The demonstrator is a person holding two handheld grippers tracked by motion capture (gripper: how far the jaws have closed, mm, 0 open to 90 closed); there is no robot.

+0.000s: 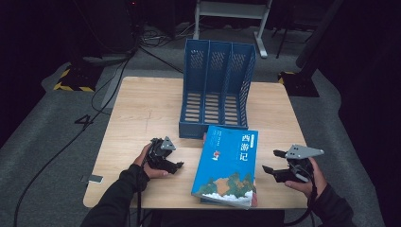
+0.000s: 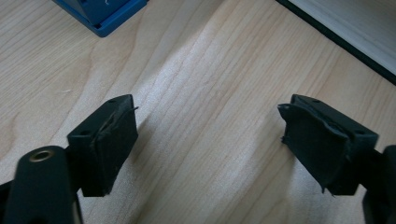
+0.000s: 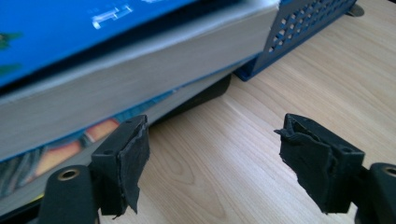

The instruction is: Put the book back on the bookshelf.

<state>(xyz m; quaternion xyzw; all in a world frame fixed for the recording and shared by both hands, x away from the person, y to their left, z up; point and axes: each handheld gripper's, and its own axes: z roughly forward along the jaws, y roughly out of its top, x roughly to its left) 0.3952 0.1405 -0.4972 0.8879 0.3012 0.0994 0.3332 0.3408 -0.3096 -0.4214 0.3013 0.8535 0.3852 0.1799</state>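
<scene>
A thick blue-covered book (image 1: 227,164) was stacked on a second book at the light wooden desk's (image 1: 142,113) near edge, just before a blue three-slot plastic file rack (image 1: 216,87). Left hand-held gripper (image 1: 177,165) and right hand-held gripper (image 1: 273,161) were held either side, jaws apart, gripping nothing.

Bare table (image 1: 142,113) lies open left of the book stack (image 1: 228,163); the blue rack (image 1: 215,90) seemingly blocks behind.
</scene>
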